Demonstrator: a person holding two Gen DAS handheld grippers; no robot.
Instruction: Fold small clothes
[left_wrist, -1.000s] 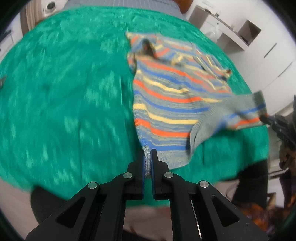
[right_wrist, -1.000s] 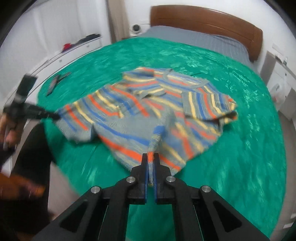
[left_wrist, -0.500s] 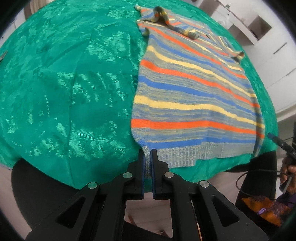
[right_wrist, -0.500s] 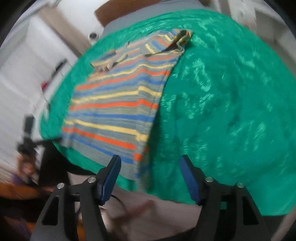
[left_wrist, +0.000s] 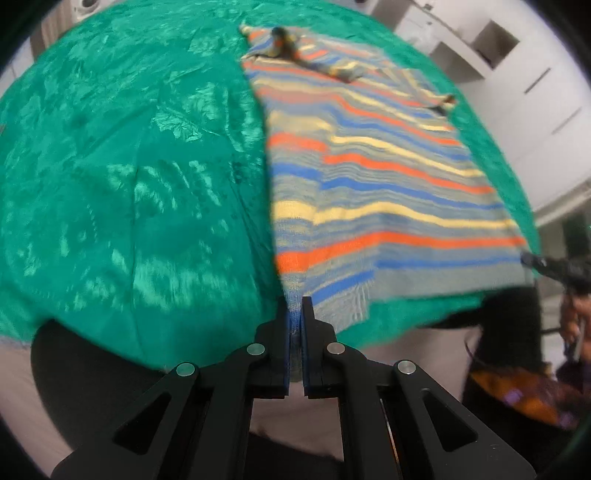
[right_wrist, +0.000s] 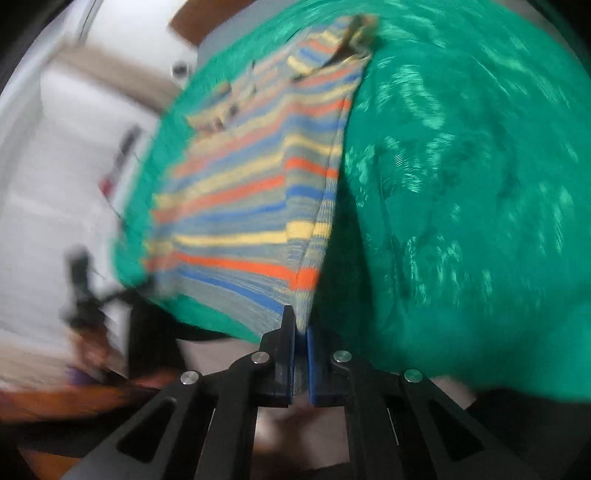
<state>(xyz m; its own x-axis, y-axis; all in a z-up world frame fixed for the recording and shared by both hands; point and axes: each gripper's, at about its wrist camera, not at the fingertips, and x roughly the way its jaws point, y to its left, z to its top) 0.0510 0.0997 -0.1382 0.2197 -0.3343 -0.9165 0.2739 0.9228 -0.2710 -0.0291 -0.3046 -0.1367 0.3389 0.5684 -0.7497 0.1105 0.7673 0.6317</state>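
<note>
A small knitted sweater (left_wrist: 369, 177) with orange, yellow, blue and grey stripes lies spread on the green bedspread (left_wrist: 129, 184), its hem toward me and its neck at the far end. My left gripper (left_wrist: 294, 310) is shut on the hem's left corner at the bed's near edge. In the right wrist view the same sweater (right_wrist: 258, 206) runs away from me, blurred, and my right gripper (right_wrist: 301, 321) is shut on its right hem corner. The right gripper's tip also shows at the far right of the left wrist view, at the hem.
The green bedspread (right_wrist: 461, 184) covers the whole bed and drops off at the near edge. White cabinets and shelves (left_wrist: 517, 74) stand beyond the bed on the right. A brown headboard (right_wrist: 188, 26) and a white shelf with small items (right_wrist: 122, 155) lie at the far left.
The right gripper opened, rolled and swung down to the hem, then shut on its right corner. The sweater went from rumpled to spread flat. The left gripper kept hold of its corner.
</note>
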